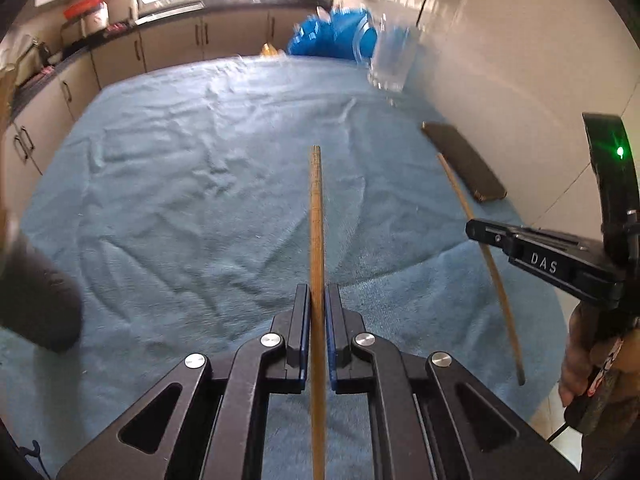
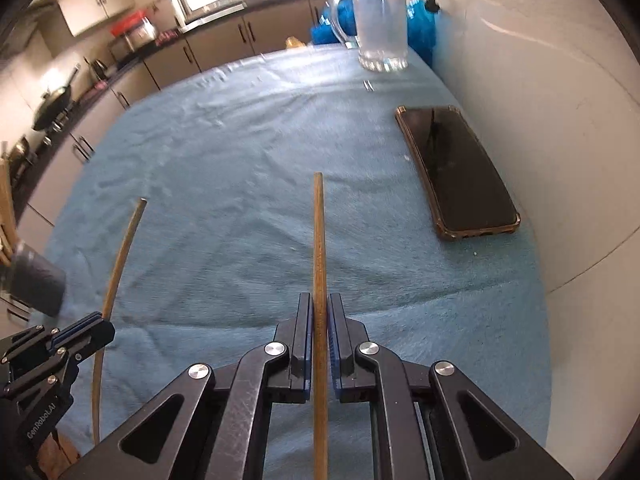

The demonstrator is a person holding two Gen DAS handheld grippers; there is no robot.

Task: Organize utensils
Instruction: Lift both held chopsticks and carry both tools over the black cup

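**Two chopsticks, one in each gripper**

Two wooden chopsticks are up off the blue towel [image 1: 168, 184]. The left gripper [image 1: 317, 300] clamps the left chopstick [image 1: 316, 216]; the right gripper [image 2: 319, 312] clamps the right chopstick [image 2: 319, 240]. Both sticks point forward along the fingers. One glass mug [image 2: 380, 20] stands at the far edge, and one phone [image 2: 456, 172] lies by the wall.

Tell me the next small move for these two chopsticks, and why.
Probably carry both forward toward the glass mug at the table's far end and tip them in. The left gripper and right gripper each have jaws shut on a wooden chopstick, both off the blue cloth, and the mug looks empty.
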